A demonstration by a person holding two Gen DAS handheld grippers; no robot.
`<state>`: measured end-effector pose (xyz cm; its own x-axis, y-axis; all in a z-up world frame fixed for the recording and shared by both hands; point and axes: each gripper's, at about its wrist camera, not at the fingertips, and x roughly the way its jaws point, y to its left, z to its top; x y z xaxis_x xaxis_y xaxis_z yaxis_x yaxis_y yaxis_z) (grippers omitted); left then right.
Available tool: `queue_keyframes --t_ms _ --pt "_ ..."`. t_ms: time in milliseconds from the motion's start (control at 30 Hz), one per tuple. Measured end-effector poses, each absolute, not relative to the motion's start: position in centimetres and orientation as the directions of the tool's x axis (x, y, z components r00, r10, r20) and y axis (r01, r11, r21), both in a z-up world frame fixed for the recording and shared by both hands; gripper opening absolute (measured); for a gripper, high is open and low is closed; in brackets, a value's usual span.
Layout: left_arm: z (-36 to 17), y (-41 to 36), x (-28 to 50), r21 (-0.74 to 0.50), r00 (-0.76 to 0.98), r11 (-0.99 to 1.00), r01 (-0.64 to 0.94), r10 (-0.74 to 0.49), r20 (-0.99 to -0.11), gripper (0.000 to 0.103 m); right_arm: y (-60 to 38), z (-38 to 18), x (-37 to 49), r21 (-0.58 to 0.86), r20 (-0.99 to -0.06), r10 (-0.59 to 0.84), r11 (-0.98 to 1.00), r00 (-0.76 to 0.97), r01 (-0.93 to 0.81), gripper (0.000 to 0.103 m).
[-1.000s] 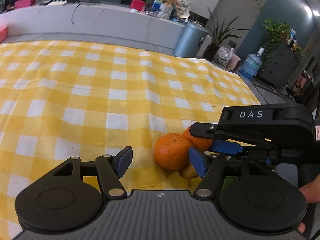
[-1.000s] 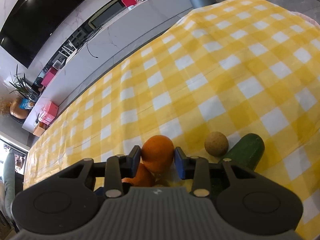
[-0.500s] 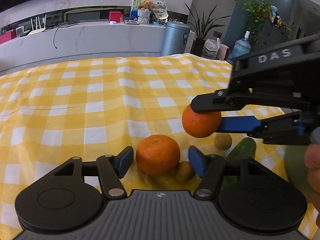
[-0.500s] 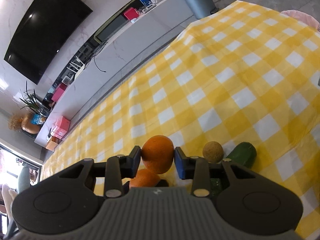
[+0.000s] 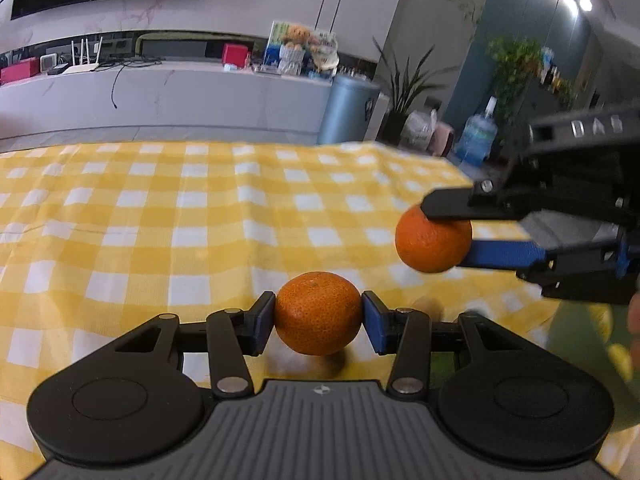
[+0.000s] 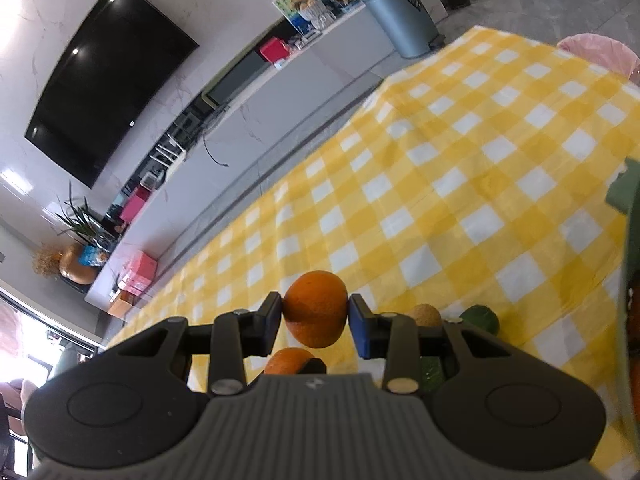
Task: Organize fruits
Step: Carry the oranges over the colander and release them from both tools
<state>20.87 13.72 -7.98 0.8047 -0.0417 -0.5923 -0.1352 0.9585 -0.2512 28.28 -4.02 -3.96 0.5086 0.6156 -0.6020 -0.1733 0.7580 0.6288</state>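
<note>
Since half a second ago, the left gripper (image 5: 319,317) has closed its blue pads onto the mandarin (image 5: 318,313) that lay loose between them, and now holds it just above the yellow checked tablecloth (image 5: 168,216). Farther right and higher, the right gripper (image 6: 316,317) is clamped on a second orange (image 6: 316,308), clear of the cloth. Below it, right of centre, a small brown fruit (image 6: 424,314) and a green one (image 6: 480,318) rest on the cloth.
</note>
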Motion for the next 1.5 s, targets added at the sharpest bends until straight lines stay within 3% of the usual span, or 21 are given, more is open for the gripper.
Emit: queue_keyframes --t_ms 167,367,633,800,1033,1067,1133,1300,1500 --pt "-5.8 13.1 20.0 -0.364 0.841 0.929 -0.069 -0.142 -0.522 0.053 -6.6 -2.2 27.0 0.651 -0.550 0.624 0.736 0.555 -0.183 0.033" --pt "-3.3 10.2 18.7 -0.402 0.839 0.914 0.058 -0.262 -0.476 0.053 -12.7 0.0 24.1 0.672 -0.484 0.581 0.726 0.654 -0.147 0.033" --pt "-2.1 4.2 18.2 -0.491 0.747 0.839 0.233 -0.478 -0.462 0.053 -24.4 0.3 19.0 0.646 -0.502 0.303 0.754 0.810 0.118 0.033" --pt "-3.0 0.3 18.4 -0.541 0.662 0.777 0.322 -0.593 -0.458 0.053 -26.9 -0.8 18.9 0.572 -0.612 0.167 0.769 0.773 0.286 0.033" --pt "-4.4 -2.8 19.4 -0.523 0.598 0.772 0.361 -0.622 -0.506 0.053 -27.4 -2.6 19.7 0.541 -0.653 0.155 0.781 0.741 0.314 0.037" --pt "-4.6 -3.1 19.7 -0.523 0.585 0.769 0.368 -0.628 -0.513 0.053 -27.5 -2.7 19.7 0.549 -0.647 0.152 0.772 0.747 0.319 0.046" --pt "-4.8 -4.2 19.8 -0.519 0.564 0.766 0.380 -0.636 -0.526 0.053 -27.6 -2.9 19.6 0.560 -0.630 0.154 0.769 0.761 0.308 0.054" --pt "-5.4 -7.0 20.5 -0.484 0.520 0.773 0.411 -0.635 -0.572 0.053 -29.1 -1.9 18.5 0.613 -0.559 0.144 0.735 0.816 0.291 0.055" --pt "-5.9 -9.5 21.0 -0.453 0.490 0.778 0.436 -0.627 -0.605 0.053 -31.4 -2.3 17.8 0.658 -0.541 0.129 0.681 0.831 0.323 0.056"
